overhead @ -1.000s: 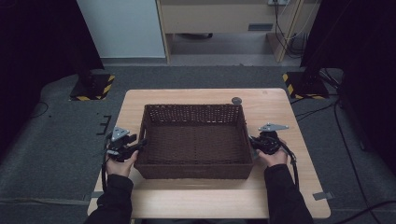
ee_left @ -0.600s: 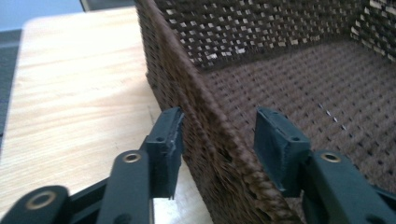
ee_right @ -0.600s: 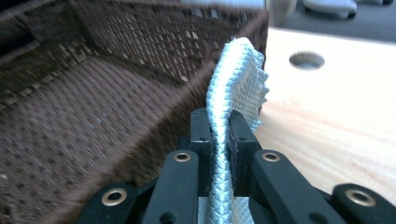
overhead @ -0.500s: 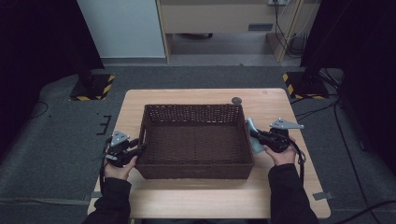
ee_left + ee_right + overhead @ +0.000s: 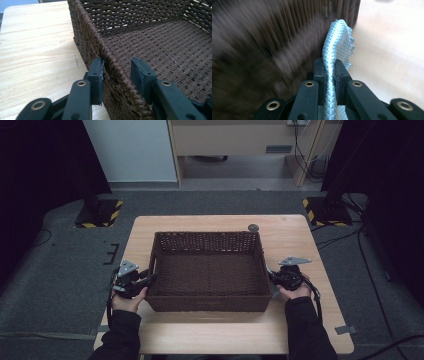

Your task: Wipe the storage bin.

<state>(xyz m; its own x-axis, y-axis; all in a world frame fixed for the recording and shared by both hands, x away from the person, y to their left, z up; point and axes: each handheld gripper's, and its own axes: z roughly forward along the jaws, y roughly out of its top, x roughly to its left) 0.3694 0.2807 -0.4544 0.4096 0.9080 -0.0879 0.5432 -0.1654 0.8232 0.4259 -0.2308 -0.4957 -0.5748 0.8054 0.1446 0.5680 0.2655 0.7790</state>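
Overhead, I see the brown woven basket (image 5: 207, 270) sitting mid-desk, its far wall toward the back edge. My left gripper (image 5: 150, 279) meets its left wall near the front corner; my right gripper (image 5: 271, 276) sits at the right wall.

Along the left gripper (image 5: 117, 72), the jaws straddle the basket (image 5: 155, 42) rim. They have just been closing; the outer pad touches the weave, the inner one stands clear, so nothing is clamped.

Along the right gripper (image 5: 329, 71), the jaws are clenched on a pale blue woven strap (image 5: 337, 42), beside the blurred basket wall (image 5: 274, 32).
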